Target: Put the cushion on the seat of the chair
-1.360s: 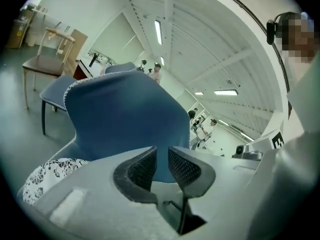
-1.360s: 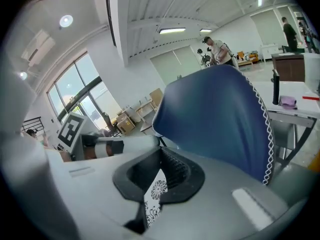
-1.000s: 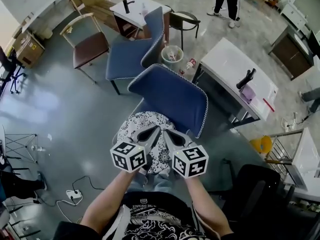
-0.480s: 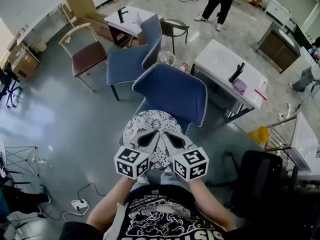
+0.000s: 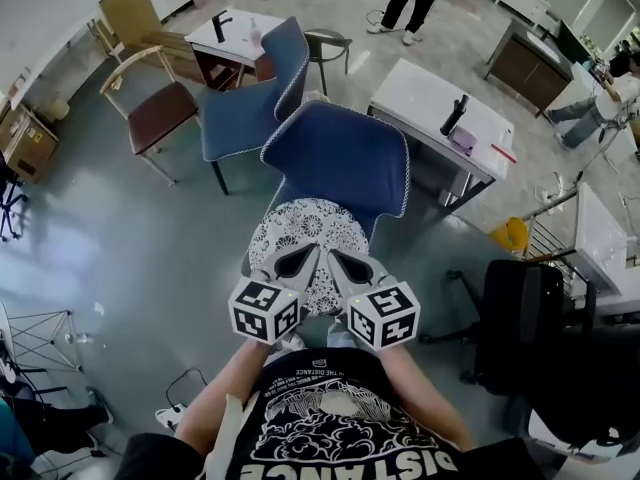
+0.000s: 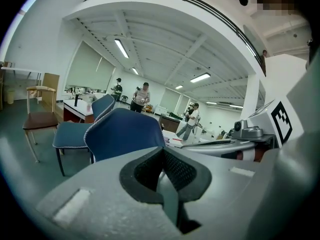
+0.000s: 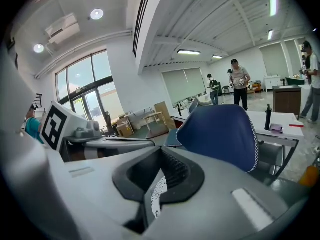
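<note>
Pinching the cushion by its near edge are left gripper and right gripper.

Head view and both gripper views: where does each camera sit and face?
Head view: on the person's head, steeply down at cushion, left tongs, right tongs, forearms.
Left gripper view: on left tongs, along shut jaws toward blue chair.
Right gripper view: on right tongs, same way; cushion fabric between jaws.
All three share the blue chair.
</note>
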Tool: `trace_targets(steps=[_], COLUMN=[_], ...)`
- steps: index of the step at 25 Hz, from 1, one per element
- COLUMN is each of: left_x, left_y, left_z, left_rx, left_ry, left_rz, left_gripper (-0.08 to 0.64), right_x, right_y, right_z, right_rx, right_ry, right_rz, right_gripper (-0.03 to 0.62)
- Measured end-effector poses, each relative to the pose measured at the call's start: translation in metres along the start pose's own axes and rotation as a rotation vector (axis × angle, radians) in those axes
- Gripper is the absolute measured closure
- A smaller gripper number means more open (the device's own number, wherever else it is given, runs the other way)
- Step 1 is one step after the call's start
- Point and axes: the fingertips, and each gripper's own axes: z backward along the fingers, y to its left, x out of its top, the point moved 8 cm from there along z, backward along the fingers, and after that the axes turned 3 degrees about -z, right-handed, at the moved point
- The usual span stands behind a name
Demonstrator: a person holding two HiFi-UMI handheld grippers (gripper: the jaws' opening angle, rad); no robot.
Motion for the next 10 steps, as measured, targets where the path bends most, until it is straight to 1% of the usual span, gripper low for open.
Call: trace_targets(steps=[4, 10], left_x=[-0.006, -0.016], left_y=[-0.005, -0.007], left_z=[0.009, 0.021], left_rx=[-0.037, -0.062], left_ry=[0.011, 0.014], left_rz=[-0.026, -0.026], left_gripper=[0.558, 0.558], right_x=[-0.009, -0.021], right_y=[0.01, 0.023], right_z=[0.007, 0.011], right_rx=[-0.033, -0.05], right_ry=[-0.009, -0.005], right_rz=[-0.006, -0.006], right_gripper=[0.594, 0.594])
